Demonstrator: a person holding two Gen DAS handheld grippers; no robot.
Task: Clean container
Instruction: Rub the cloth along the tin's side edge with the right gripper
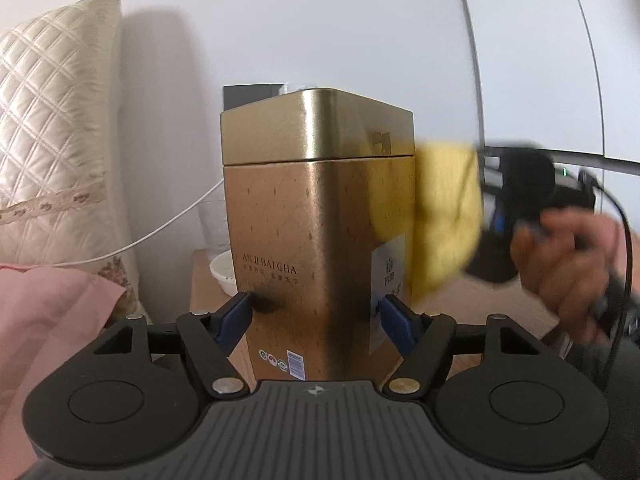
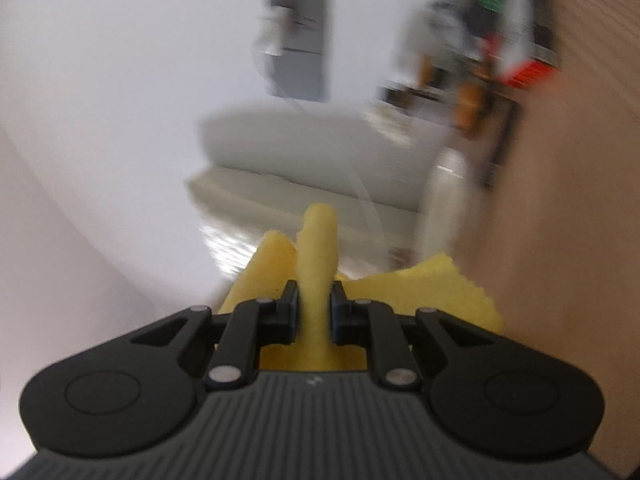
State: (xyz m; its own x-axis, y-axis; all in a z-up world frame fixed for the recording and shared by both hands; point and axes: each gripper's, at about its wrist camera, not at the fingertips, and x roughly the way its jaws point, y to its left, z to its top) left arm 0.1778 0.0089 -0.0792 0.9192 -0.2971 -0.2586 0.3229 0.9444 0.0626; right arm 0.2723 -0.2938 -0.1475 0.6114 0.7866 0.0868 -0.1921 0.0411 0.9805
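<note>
A tall gold tea tin [image 1: 316, 216] with a lid stands upright, one corner facing the camera. My left gripper [image 1: 316, 312] is shut on the tin, its blue pads [image 1: 236, 316] pressing the two lower side faces. A yellow cloth [image 1: 444, 216], blurred, is against the tin's right face, held by my right gripper, which shows as a dark blur [image 1: 520, 200] with the hand. In the right wrist view my right gripper [image 2: 314, 308] is shut on the yellow cloth [image 2: 318, 256], which bunches up between the fingers and spreads to both sides.
A wooden nightstand [image 1: 460, 300] is under the tin, with a white bowl [image 1: 224, 272] and a white cable [image 1: 160, 228] behind. A quilted cream pillow [image 1: 52, 132] and pink bedding [image 1: 48, 312] lie left. A white wall is behind. The right wrist view is blurred.
</note>
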